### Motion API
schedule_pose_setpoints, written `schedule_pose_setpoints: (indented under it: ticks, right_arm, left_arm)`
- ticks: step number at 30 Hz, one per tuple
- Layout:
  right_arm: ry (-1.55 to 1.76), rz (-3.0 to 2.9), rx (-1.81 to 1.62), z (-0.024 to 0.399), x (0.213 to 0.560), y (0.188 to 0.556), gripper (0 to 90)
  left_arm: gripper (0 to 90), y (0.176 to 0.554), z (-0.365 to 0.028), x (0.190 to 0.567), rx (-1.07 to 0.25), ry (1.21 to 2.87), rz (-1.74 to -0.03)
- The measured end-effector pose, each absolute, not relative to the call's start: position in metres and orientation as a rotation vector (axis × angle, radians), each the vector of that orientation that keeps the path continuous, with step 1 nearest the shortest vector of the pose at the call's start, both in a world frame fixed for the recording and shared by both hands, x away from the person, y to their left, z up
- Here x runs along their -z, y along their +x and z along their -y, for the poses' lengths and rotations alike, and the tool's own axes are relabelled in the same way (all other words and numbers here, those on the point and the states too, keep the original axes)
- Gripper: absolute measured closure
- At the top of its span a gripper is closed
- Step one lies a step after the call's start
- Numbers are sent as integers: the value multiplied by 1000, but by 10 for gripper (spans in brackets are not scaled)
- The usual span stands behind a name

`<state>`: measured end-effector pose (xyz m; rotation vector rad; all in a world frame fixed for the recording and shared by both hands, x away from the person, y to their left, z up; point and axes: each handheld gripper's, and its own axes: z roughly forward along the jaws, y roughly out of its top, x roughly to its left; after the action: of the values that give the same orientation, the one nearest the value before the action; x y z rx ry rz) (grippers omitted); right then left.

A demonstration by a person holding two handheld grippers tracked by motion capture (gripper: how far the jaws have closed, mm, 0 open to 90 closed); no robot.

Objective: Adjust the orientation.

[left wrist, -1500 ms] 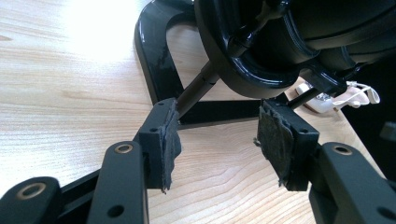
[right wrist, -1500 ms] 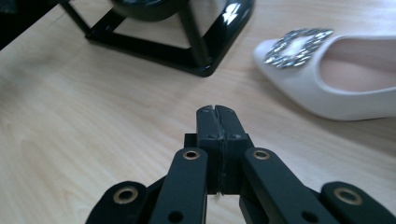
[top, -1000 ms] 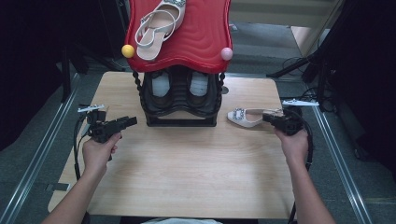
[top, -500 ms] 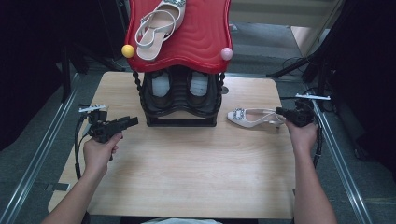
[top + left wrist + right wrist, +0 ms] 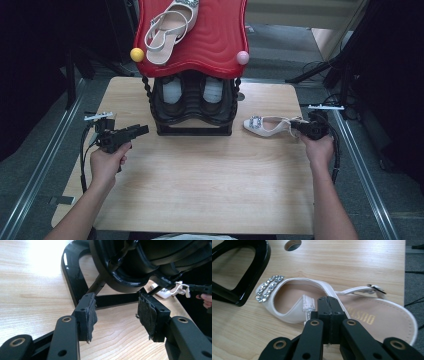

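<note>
A white sandal (image 5: 267, 126) with a jewelled toe band (image 5: 269, 287) lies on the wooden table, right of the black rack (image 5: 192, 107). My right gripper (image 5: 299, 128) is at its heel, with the jaws pressed together over the insole (image 5: 367, 315). A thin white strap (image 5: 308, 305) rises tight against them, and the left gripper view shows the strap (image 5: 180, 287) lifted at that gripper's tip. My left gripper (image 5: 144, 130) is held level, left of the rack, its jaws open and its pads (image 5: 90, 315) bare. A matching sandal (image 5: 167, 27) rests on the red top shelf (image 5: 215, 40).
Two dark shoes with pale insides (image 5: 172, 92) sit inside the rack, whose black foot (image 5: 72, 287) curves across the table just ahead of my left gripper. A round hole (image 5: 292, 244) pierces the tabletop near the rack. Yellow (image 5: 137, 54) and pink (image 5: 242, 57) balls cap the shelf corners.
My right hand has shifted to the right and slightly down at the sandal's heel, drawing the strap out, and the sandal has slid a little to the right. The left hand has kept still.
</note>
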<state>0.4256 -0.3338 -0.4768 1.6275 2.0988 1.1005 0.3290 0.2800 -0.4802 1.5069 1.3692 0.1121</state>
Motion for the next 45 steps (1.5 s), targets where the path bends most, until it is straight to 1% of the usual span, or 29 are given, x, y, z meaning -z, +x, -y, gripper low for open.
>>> schedule_pose_setpoints:
  ticks: [17, 26, 39, 45]
  right_arm:
    - [1639, -2106, -1139, 321, 476, 407, 900]
    - [1662, -2137, -1161, 302, 481, 397, 900]
    - [1706, -2137, -1245, 287, 485, 398, 900]
    - [1700, -2113, -1210, 290, 482, 397, 900]
  left_arm:
    - [483, 330, -280, 482, -120, 1515, -1375]
    - [482, 330, -281, 482, -120, 1507, -1377]
    - [480, 332, -281, 483, -114, 1508, -1378]
    - [480, 332, -282, 483, -118, 1512, -1380]
